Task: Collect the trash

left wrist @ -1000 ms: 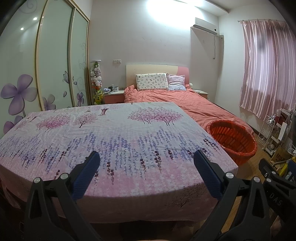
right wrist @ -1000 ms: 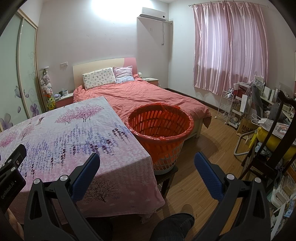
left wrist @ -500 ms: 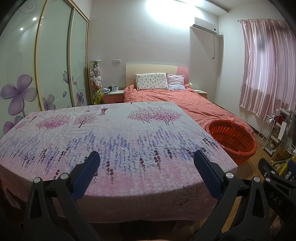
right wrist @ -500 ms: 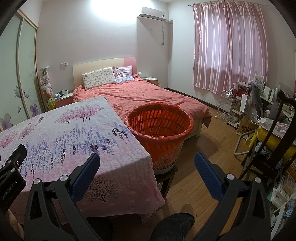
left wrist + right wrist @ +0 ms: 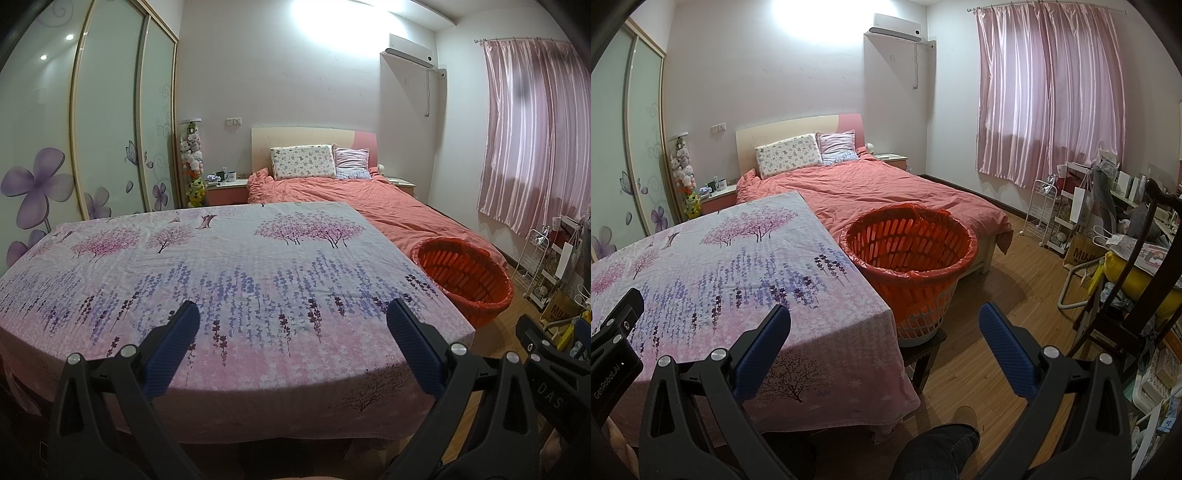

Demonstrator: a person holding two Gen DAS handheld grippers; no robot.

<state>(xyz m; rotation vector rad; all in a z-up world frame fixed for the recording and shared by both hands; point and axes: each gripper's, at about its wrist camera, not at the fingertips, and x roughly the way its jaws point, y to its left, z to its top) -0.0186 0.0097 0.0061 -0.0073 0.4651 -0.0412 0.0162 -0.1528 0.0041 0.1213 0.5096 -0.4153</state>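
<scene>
A round basket lined with a red bag (image 5: 908,254) stands on a low stool at the right edge of a table covered with a flowered cloth (image 5: 713,273); it also shows in the left wrist view (image 5: 465,277). My left gripper (image 5: 293,326) is open and empty above the near part of the flowered cloth (image 5: 236,280). My right gripper (image 5: 884,326) is open and empty, near the table's right front corner and in front of the basket. I see no trash on the cloth.
A bed with a salmon cover (image 5: 886,192) lies behind the table. Pink curtains (image 5: 1049,96) hang at right. A white rack (image 5: 1045,214), a chair (image 5: 1137,280) and clutter stand along the right side. A wardrobe with flower doors (image 5: 85,147) stands left.
</scene>
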